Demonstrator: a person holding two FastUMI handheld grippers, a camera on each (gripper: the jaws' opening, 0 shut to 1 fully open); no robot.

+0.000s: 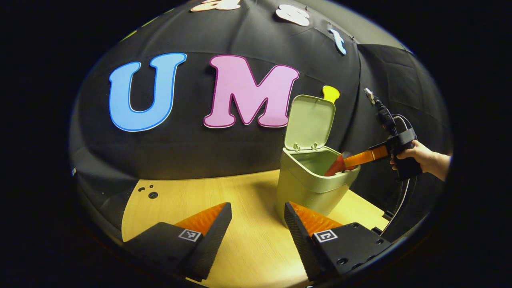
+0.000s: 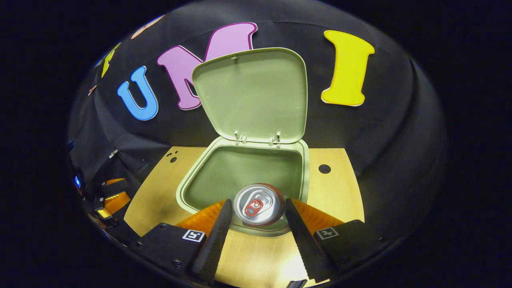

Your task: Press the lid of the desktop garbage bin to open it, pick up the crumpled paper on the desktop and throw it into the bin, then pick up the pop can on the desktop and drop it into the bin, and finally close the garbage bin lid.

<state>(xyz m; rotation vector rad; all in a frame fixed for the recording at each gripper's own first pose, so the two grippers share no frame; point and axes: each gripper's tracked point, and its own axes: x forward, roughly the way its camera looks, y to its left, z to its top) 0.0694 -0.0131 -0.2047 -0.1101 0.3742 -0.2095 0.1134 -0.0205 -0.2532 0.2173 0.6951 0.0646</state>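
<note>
The pale green garbage bin point(image 1: 308, 188) stands on the wooden desktop with its lid point(image 1: 310, 122) tipped up and back. From the right a hand point(image 1: 426, 158) holds my right gripper point(image 1: 339, 167), whose fingers dip into the bin's mouth. In the right gripper view the pop can point(image 2: 259, 205), silver top with a red tab, sits upright between both fingers of my right gripper point(image 2: 258, 204), over the near rim of the bin point(image 2: 188, 182); the lid point(image 2: 252, 94) stands open behind. Left of the bin, low over the desktop, my left gripper point(image 1: 258, 208) is open and holds nothing.
The wooden desktop point(image 1: 240, 192) has small round holes point(image 1: 153, 195) at its far left and another hole point(image 2: 324, 169) right of the bin. A cable point(image 1: 402, 200) hangs below the right gripper. My left gripper point(image 2: 110, 196) shows off the table's left edge in the right gripper view.
</note>
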